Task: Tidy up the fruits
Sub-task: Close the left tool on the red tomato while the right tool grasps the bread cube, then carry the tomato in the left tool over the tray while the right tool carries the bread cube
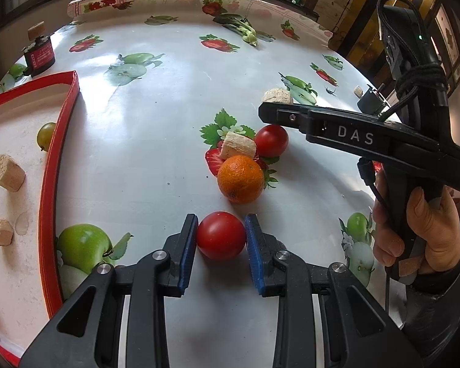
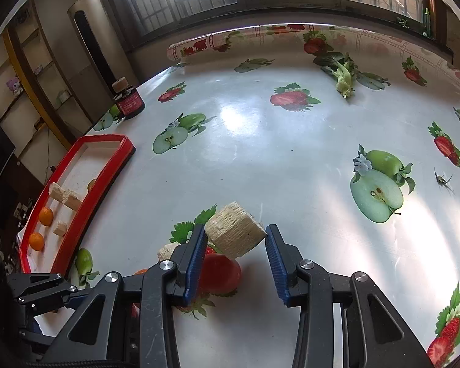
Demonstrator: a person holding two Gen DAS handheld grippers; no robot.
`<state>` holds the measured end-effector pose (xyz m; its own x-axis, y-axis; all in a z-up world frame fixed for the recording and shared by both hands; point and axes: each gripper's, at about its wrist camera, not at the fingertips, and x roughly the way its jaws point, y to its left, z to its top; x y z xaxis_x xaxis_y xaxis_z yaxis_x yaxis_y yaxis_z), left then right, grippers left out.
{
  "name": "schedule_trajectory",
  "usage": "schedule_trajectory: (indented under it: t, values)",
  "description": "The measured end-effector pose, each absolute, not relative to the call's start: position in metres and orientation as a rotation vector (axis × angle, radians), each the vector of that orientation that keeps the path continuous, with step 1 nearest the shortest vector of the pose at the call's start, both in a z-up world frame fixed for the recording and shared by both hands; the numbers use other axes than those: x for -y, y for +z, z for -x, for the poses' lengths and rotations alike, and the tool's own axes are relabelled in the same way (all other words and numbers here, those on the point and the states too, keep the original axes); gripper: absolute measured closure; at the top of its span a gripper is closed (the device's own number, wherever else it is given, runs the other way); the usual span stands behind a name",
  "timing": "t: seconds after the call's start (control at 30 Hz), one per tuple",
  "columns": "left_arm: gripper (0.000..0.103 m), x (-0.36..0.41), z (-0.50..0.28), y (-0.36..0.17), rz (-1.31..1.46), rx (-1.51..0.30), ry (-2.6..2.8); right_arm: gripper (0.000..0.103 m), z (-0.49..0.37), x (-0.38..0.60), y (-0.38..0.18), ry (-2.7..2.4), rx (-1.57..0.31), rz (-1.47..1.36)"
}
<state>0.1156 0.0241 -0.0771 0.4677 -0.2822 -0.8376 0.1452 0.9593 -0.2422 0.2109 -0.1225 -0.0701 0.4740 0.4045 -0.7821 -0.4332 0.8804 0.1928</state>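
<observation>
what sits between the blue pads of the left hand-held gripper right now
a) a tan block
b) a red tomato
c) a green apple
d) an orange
b: in the left wrist view the red tomato sits between the blue pads of the left hand-held gripper, while the orange lies farther off on the table.

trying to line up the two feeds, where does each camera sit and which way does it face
Left wrist: sits on the left tongs, looks down along the table; blue pads flank a red tomato, orange beyond, red tray at left; the other hand shows.
Right wrist: sits on the right tongs, faces the window; a beige cut block lies between the pads, above another tomato.
Shared: the tray, fruit-print tablecloth, dark jar.
</observation>
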Motion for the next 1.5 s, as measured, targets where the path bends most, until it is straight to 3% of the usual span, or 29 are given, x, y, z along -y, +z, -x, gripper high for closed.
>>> schedule_trajectory:
  t: [0.67, 1.5]
  values:
    - [0.075, -0.068, -0.073, -0.049, 0.159, -0.969, -0.162, 0.063, -0.154, 0.118, -0.035, 0.574, -0.882, 0.044]
    - [0.074, -0.124, -0.034, -0.042, 0.211, -0.928, -0.059, 0.063, -0.118, 0.058, -0.032, 0.686, -0.883, 0.121]
